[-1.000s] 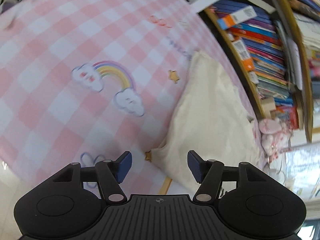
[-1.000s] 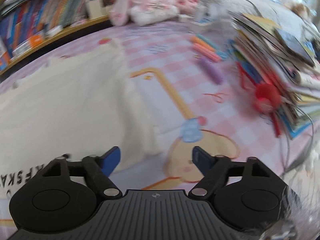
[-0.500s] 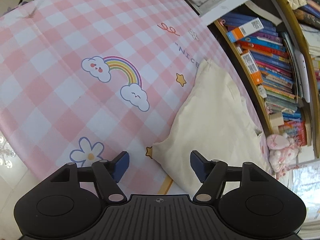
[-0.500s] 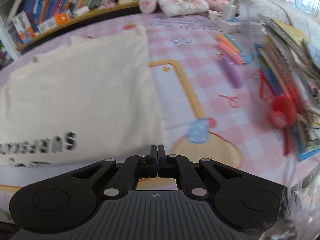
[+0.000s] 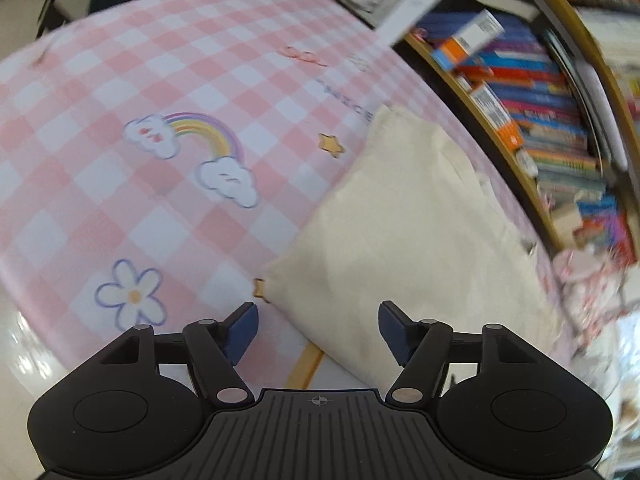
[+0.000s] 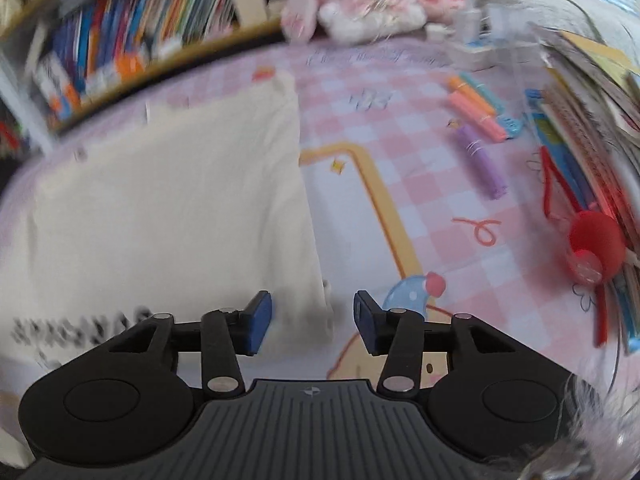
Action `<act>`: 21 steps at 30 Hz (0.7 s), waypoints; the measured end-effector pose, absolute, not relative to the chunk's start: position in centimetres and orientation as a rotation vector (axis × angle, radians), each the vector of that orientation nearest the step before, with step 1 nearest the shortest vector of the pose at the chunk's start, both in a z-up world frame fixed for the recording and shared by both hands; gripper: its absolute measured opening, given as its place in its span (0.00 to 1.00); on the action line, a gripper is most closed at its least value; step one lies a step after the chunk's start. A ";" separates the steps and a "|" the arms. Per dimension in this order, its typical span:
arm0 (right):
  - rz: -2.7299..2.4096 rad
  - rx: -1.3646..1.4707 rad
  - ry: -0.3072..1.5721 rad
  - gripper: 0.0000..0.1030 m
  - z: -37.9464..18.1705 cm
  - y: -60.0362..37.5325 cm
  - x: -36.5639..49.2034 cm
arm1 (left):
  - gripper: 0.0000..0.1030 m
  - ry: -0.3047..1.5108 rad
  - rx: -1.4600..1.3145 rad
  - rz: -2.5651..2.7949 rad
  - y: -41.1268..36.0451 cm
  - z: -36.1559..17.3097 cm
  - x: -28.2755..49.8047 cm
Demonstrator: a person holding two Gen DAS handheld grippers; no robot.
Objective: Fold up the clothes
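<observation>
Left wrist view shows the left gripper (image 5: 318, 330) with its blue-padded fingers spread apart, holding nothing, above the near corner of a cream garment (image 5: 404, 240) that lies flat on a counter covered by a pink-and-white checked cloth (image 5: 132, 92). The garment spreads from the gripper toward 1 o'clock, its corner sitting between the two fingers, though whether a pad touches the fabric cannot be told. A rainbow with two clouds (image 5: 192, 152) is printed on the cloth at 11 o'clock, a flower (image 5: 130, 298) at 9 o'clock, and a bookshelf (image 5: 532, 92) packed with books runs along the far edge at 2 o'clock. Right wrist view shows the right gripper (image 6: 312, 322) with fingers likewise apart and empty, straddling the garment's right edge (image 6: 160, 208); the fabric fills the area from 9 to 12 o'clock, with blurred black lettering (image 6: 80, 330) at 9 o'clock. Coloured markers (image 6: 476, 120) lie at 1 o'clock, a stack of books (image 6: 580, 120) with a red round object (image 6: 596, 246) at 3 o'clock, and a pink plush toy (image 6: 352, 4) at 12 o'clock.
</observation>
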State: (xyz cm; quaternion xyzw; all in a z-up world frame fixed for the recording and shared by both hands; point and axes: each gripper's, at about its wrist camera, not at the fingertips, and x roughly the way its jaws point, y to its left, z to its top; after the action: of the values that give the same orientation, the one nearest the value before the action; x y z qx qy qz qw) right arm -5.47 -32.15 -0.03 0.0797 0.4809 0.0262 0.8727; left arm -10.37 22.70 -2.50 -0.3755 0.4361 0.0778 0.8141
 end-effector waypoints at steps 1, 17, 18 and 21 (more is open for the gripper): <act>0.080 0.155 1.013 0.22 -0.2 -32.0 -5.5 | 0.21 0.931 -0.787 0.166 22.5 -2.5 -10.3; 0.124 0.088 1.007 0.36 0.4 -31.6 -6.5 | 0.14 0.951 -0.696 0.224 21.0 -2.3 -9.4; 0.098 0.075 0.983 0.47 0.7 -31.7 -6.6 | 0.26 0.946 -0.667 0.253 20.7 -1.9 -9.4; 0.059 0.060 0.905 0.69 1.3 -31.7 -6.9 | 0.57 0.915 -0.569 0.325 19.7 -0.6 -9.4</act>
State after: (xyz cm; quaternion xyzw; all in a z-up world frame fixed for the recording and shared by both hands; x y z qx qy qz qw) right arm -6.94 -31.75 1.35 0.0289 0.4373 0.0284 0.8984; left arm -9.37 19.67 -0.56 -0.2697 0.4338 0.1540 0.8458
